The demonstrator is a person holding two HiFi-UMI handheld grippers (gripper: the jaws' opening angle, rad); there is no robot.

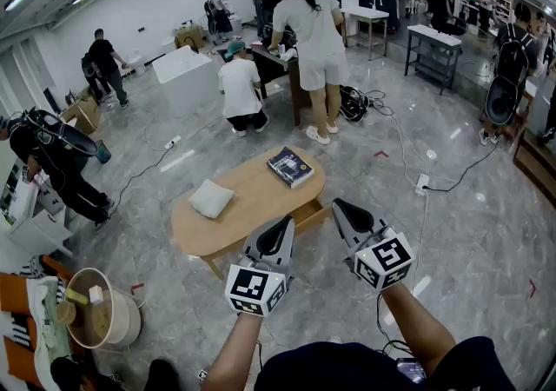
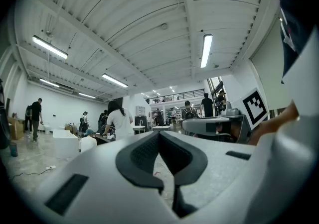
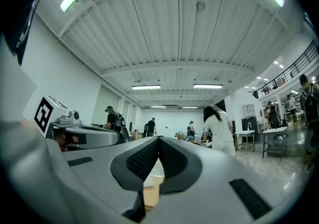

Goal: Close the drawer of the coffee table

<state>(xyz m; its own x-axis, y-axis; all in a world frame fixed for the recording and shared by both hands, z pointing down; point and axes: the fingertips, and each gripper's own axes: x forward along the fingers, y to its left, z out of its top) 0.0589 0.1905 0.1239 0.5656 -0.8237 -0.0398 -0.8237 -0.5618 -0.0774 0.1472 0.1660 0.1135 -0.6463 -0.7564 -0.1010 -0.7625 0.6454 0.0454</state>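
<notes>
The drawer (image 1: 311, 217) juts out of the bench (image 1: 252, 194) at its 4 o'clock end, seemingly still pulled out. Only a strip of its wooden front shows in the head view, between the two claw tips. On the bench top a dark book (image 1: 290, 166) lies near that same end, at about 1 o'clock from the drawer, and a pale cushion (image 1: 212, 198) sits well apart at 9 o'clock. The left claw (image 1: 285, 222) is pressed together and pinches nothing, its tip just short of the drawer front. The right claw (image 1: 339, 205) is also closed and empty, beside the drawer at its 3 o'clock. Each gripper view confirms it, the left (image 2: 158, 134) and the right (image 3: 158, 139) tips meeting with nothing between. The likely trouble is the push itself. A narrow closed tip set off-centre could skew the drawer in its runners and jam it. It could also slide off the front edge, or the bench might skate on the polished floor.
</notes>
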